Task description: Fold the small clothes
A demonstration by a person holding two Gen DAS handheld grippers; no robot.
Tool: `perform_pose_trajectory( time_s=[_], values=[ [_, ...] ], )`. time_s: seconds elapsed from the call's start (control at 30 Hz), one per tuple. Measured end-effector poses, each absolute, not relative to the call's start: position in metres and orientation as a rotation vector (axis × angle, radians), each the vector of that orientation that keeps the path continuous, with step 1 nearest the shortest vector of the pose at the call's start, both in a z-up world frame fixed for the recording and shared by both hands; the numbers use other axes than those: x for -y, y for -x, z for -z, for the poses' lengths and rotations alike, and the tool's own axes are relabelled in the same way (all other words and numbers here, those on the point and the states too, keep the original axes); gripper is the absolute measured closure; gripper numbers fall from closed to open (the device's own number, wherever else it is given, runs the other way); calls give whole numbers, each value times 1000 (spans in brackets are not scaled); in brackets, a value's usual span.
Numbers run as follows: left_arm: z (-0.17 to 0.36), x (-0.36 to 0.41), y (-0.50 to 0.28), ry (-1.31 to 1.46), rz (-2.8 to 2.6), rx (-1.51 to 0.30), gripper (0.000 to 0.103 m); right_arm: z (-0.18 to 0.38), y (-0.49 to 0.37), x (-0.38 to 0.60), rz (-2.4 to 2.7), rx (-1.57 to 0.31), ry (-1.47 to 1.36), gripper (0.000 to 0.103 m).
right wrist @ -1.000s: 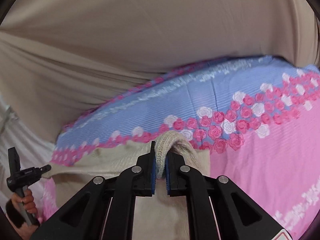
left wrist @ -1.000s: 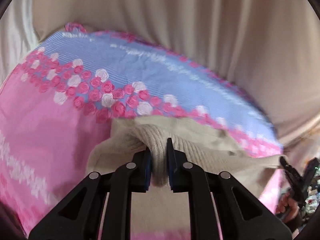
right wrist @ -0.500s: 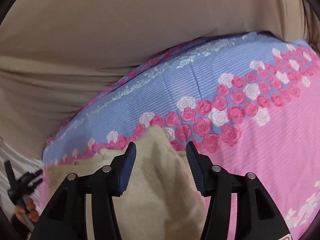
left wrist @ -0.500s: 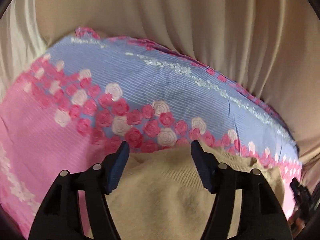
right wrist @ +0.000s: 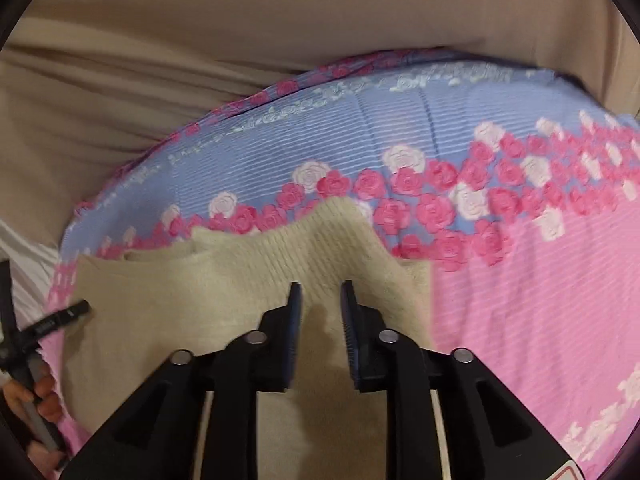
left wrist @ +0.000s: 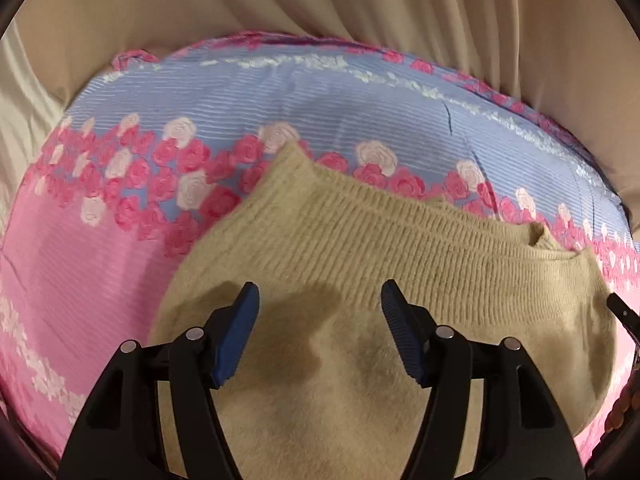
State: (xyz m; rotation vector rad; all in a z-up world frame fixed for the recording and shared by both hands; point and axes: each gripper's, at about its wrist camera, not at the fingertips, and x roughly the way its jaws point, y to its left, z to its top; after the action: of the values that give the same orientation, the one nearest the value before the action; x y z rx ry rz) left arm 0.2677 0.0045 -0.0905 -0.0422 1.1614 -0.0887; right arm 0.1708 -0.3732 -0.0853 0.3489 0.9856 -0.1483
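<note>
On my left gripper (left wrist: 320, 300) the blue-padded fingers (left wrist: 236, 332) stand wide apart with nothing between them — the beige knit sweater (left wrist: 360, 240) lies flat below and ahead of the tips, its ribbed band running across just beyond them. One corner of that band points up toward the rose border, and the far corner has a small fold at the edge. My right gripper (right wrist: 320, 304) has its fingers (right wrist: 294, 320) set narrower, a clear gap between the pads, also empty; the sweater (right wrist: 248, 288) spreads under them and off to the left, its ribbed corner peaking just past the tips. The garment rests on a bedsheet (left wrist: 80, 264) — pink, with a blue band and roses. Beyond the sheet hangs a beige curtain (right wrist: 280, 20).
</note>
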Motion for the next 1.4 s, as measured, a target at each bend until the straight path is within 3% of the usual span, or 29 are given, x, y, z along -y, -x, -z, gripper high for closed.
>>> perform_pose_trajectory(
  time_s=[0.1, 0.2, 0.4, 0.63, 0.67, 0.73, 0.8, 0.83, 1.03, 1.1, 1.23, 1.4],
  values=[
    [83, -28, -253, 168, 100, -1179, 42, 84, -144, 387, 205, -1026, -348, 75],
    [71, -61, -221, 288, 86, -1167, 29, 71, -101, 401, 240, -1001, -372, 42],
    [100, -107, -164, 412, 30, -1259, 26, 88, -44, 410, 165, -1059, -553, 38],
    [139, -125, -146, 643, 19, -1304, 26, 137, -53, 388, 44, -1103, -745, 32],
    [138, -120, -147, 626, 35, -1302, 28, 139, -56, 383, 56, -1101, -749, 33],
    [134, -109, -153, 575, 63, -1312, 60, 136, -63, 377, 40, -1097, -746, 72],
    [119, -103, -156, 552, 79, -1310, 78, 116, -64, 377, 35, -1073, -726, 79],
    [111, -103, -155, 553, 95, -1298, 80, 102, -63, 376, 28, -1056, -683, 82],
    [68, -98, -126, 599, 242, -1290, 82, 30, -21, 395, 86, -998, -503, 85],
    [81, -88, -111, 600, 261, -1342, 82, 37, 0, 406, 133, -1034, -481, 85],
    [125, -64, -81, 507, 189, -1445, 77, 105, 25, 421, 220, -1235, -443, 80],
    [83, -74, -79, 478, 119, -1321, 67, 64, 43, 429, 280, -1045, -513, 69]
  ],
)
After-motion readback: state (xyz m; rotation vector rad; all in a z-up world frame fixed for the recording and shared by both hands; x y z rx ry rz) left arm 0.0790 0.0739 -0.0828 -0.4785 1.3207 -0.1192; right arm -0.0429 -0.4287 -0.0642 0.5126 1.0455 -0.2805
